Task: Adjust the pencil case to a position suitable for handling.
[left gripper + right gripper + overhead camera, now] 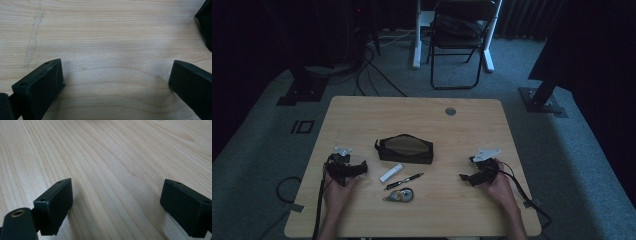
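Here both tongs, left [362,169] and right [465,177], gape wide, empty.

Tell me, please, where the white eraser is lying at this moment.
In the high view, the white eraser lies on the table left of centre, just in front of the black pouch, beside the pen.

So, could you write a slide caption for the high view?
Two open grippers rest beside a pouch, pen, eraser and tape.

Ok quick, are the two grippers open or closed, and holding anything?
Left gripper: open, holding nothing, over bare table.
Right gripper: open, holding nothing.
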`<action>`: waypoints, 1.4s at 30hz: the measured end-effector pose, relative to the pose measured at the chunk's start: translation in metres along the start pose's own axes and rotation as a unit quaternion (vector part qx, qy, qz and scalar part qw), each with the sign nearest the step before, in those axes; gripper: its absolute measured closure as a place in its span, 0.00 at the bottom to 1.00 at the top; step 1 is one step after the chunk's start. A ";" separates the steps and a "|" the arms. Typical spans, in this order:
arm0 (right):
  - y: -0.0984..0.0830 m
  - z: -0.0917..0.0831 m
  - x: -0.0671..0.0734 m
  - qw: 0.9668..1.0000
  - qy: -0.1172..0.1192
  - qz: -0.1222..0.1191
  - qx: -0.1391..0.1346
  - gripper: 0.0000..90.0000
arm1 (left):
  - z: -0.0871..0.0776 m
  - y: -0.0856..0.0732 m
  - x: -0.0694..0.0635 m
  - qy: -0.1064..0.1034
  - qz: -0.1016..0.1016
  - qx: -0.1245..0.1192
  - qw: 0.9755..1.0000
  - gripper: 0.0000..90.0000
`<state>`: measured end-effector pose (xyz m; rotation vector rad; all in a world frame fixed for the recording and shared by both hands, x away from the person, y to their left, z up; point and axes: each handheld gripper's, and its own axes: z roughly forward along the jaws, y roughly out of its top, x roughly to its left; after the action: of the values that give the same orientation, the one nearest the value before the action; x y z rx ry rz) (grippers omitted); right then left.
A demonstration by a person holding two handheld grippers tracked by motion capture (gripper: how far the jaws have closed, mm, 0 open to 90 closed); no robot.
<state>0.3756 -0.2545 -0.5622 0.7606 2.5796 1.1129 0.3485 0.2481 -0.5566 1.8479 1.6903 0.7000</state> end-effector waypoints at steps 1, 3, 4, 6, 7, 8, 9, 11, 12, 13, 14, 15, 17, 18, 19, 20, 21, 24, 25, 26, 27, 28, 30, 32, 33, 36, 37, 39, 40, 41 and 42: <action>0.000 0.000 0.000 1.000 0.000 0.000 0.000 0.12 | 0.000 0.000 0.000 0.000 0.000 0.000 1.000 0.00; 0.000 0.000 0.000 1.000 0.000 0.000 0.000 0.12 | 0.000 0.000 0.000 0.000 0.000 0.000 1.000 0.00; 0.000 0.000 0.000 1.000 0.000 0.000 0.000 0.12 | 0.000 0.000 0.000 0.000 0.000 0.000 1.000 0.00; 0.000 0.000 0.001 1.000 -0.006 0.005 -0.001 0.13 | 0.000 0.000 0.000 0.000 0.000 0.000 1.000 0.00; 0.000 0.000 0.004 1.000 -0.020 0.018 -0.003 0.16 | 0.000 0.000 0.000 0.000 0.001 0.000 1.000 0.00; 0.000 -0.001 0.006 0.999 -0.025 0.022 -0.004 0.16 | 0.000 0.000 0.000 0.000 0.001 0.000 1.000 0.00; 0.000 0.000 0.007 0.999 -0.026 0.023 -0.004 0.16 | 0.000 0.000 0.000 0.000 0.001 0.000 1.000 0.00; 0.001 0.000 0.007 0.999 -0.026 0.024 -0.004 0.16 | 0.000 0.000 0.000 0.000 0.001 0.000 1.000 0.00; 0.001 0.000 0.007 0.999 -0.026 0.025 -0.004 0.16 | 0.000 0.000 0.000 0.000 0.001 0.000 1.000 0.00; 0.001 0.000 0.007 0.999 -0.026 0.024 -0.004 0.16 | 0.000 0.000 0.000 0.000 0.001 0.000 1.000 0.00; 0.001 0.000 0.007 0.999 -0.026 0.025 -0.004 0.16 | 0.000 0.000 0.000 0.000 0.001 0.000 1.000 0.00; 0.001 0.000 0.007 0.999 -0.027 0.025 -0.005 0.17 | 0.000 0.000 0.000 0.000 0.000 0.000 1.000 0.00; 0.000 -0.001 0.007 0.999 -0.032 0.031 -0.011 0.29 | 0.000 0.000 0.000 0.000 0.001 0.000 1.000 0.00; 0.000 -0.003 0.008 0.999 -0.037 0.037 -0.014 0.33 | 0.000 0.000 0.000 0.000 0.000 0.000 1.000 0.00; 0.000 -0.004 0.008 0.998 -0.041 0.043 -0.013 0.35 | 0.000 0.000 0.000 0.000 0.001 0.000 1.000 0.00; 0.000 -0.005 0.008 0.998 -0.042 0.051 -0.011 0.39 | 0.000 0.000 0.000 0.000 0.001 0.000 1.000 0.00; 0.000 -0.007 0.008 0.997 -0.043 0.057 -0.008 0.42 | 0.000 0.000 0.000 0.000 0.001 0.000 1.000 0.00; 0.002 -0.012 0.009 0.996 -0.054 0.069 -0.008 0.47 | 0.000 0.000 0.000 0.000 0.001 0.000 1.000 0.00; 0.003 -0.013 0.009 0.995 -0.061 0.078 -0.005 0.47 | 0.000 0.000 0.000 0.000 0.000 0.000 1.000 0.00; 0.004 -0.015 0.010 0.994 -0.068 0.084 -0.003 0.47 | 0.000 0.000 0.000 0.000 0.001 0.000 1.000 0.00; 0.005 -0.017 0.011 0.994 -0.071 0.085 -0.006 0.47 | 0.000 0.000 0.000 0.000 0.001 0.000 1.000 0.00; 0.006 -0.019 0.012 0.994 -0.075 0.083 -0.008 0.47 | 0.000 0.000 0.000 0.000 0.000 0.000 1.000 0.00; 0.009 -0.023 0.014 0.993 -0.089 0.079 -0.013 0.47 | 0.000 0.000 0.000 0.000 0.001 0.000 1.000 0.00; 0.014 -0.027 0.017 0.993 -0.095 0.072 -0.020 0.48 | 0.000 0.000 0.000 0.000 0.000 0.000 1.000 0.00; 0.016 -0.028 0.019 0.993 -0.097 0.068 -0.023 0.48 | 0.000 0.000 0.000 0.000 0.000 0.000 1.000 0.00; 0.024 -0.033 0.024 0.993 -0.101 0.055 -0.030 0.49 | 0.000 0.000 0.000 0.000 0.001 0.000 1.000 0.00; 0.027 -0.034 0.026 0.993 -0.104 0.050 -0.031 0.50 | 0.000 0.000 0.000 0.000 0.001 0.000 1.000 0.00; 0.032 -0.036 0.028 0.993 -0.109 0.042 -0.036 0.51 | 0.000 0.000 0.000 0.000 0.001 0.000 1.000 0.00; 0.035 -0.037 0.029 0.992 -0.109 0.040 -0.041 0.51 | 0.000 0.000 0.000 0.000 0.000 0.000 1.000 0.00; 0.037 -0.038 0.030 0.992 -0.108 0.038 -0.043 0.52 | 0.000 0.000 0.000 0.000 0.001 0.000 1.000 0.00; 0.039 -0.038 0.031 0.992 -0.110 0.036 -0.045 0.52 | 0.000 0.000 0.000 -0.001 0.001 0.000 1.000 0.00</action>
<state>0.3486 -0.2380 -0.5075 0.9054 2.3223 1.0903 0.3485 0.2478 -0.5567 1.8486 1.6881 0.6994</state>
